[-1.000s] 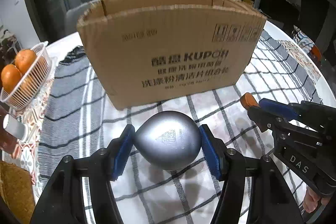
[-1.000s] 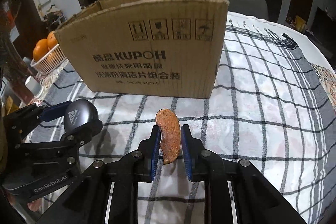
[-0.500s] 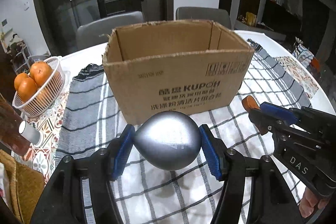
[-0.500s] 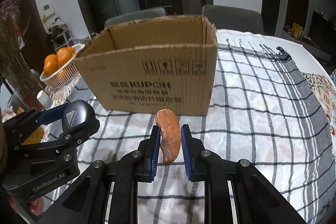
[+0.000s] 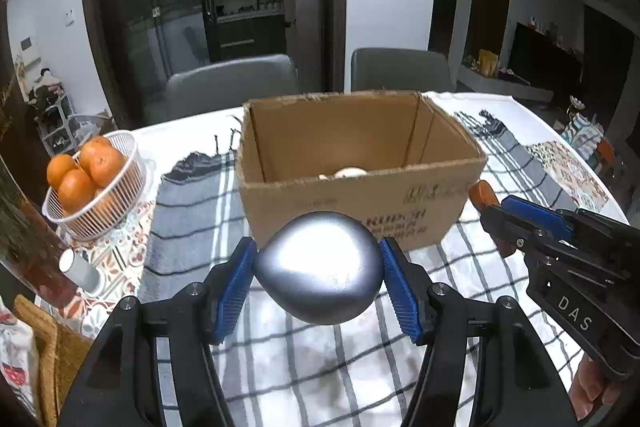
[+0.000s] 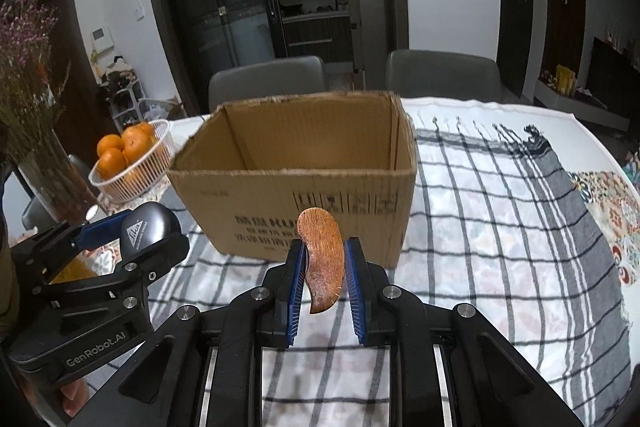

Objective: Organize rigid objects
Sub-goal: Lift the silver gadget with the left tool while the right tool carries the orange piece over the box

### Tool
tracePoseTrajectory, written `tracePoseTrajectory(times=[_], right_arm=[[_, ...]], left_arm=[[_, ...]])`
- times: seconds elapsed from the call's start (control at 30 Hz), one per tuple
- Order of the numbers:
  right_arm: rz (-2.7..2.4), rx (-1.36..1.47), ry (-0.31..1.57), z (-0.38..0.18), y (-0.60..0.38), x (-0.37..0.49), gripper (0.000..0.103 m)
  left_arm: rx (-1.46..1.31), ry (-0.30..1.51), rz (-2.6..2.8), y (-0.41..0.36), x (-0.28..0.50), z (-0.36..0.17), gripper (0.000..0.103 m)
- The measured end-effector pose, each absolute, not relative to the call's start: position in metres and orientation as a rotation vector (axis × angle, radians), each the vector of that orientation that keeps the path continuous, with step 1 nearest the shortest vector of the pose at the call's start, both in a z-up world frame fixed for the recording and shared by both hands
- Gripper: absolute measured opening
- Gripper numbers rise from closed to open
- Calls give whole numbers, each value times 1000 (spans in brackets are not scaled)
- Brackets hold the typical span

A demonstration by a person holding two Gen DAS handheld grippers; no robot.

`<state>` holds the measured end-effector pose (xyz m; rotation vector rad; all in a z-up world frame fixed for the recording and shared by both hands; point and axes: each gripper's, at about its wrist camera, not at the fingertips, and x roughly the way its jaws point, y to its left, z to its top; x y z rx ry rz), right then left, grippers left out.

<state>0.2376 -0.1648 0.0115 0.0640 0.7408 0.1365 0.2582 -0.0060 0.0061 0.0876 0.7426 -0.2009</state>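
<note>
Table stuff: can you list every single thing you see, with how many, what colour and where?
cardboard box: one, brown, open-topped, middle of the table
pale object: one, whitish, inside the box, too hidden to name
oranges: several, orange, in the basket
basket: one, white wire, left of the box
tablecloth: one, white and grey checked, under the box
chairs: two, grey, behind the table
dried flowers: one bunch, purple, far left
silver case: one, teardrop-shaped, held in the left hand-held gripper
wooden piece: one, brown, curved, held in the right hand-held gripper
</note>
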Motion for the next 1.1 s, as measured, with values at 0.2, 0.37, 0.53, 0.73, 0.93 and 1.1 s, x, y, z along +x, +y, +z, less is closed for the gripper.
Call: tracePoseTrajectory(times=[0.2, 0.37, 0.53, 0.73, 0.93, 1.1], right_arm=[[147, 58, 705, 26, -160, 241, 22], [154, 53, 677, 39, -157, 244, 22], [162, 56, 665, 47, -156, 251, 22], [166, 70, 658, 51, -157, 264, 22], [163, 69, 656, 54, -159, 277, 22], [157, 64, 657, 57, -161, 293, 22]], left_arm=[[84, 706, -192, -1, 262, 23, 62], [75, 683, -189, 1, 265, 34, 62], [73, 669, -181, 1, 272, 43, 62], [71, 663, -180, -1, 284, 49, 62], [77, 671, -184, -4, 303, 52, 62], [78, 687, -192, -7, 319, 53, 62]])
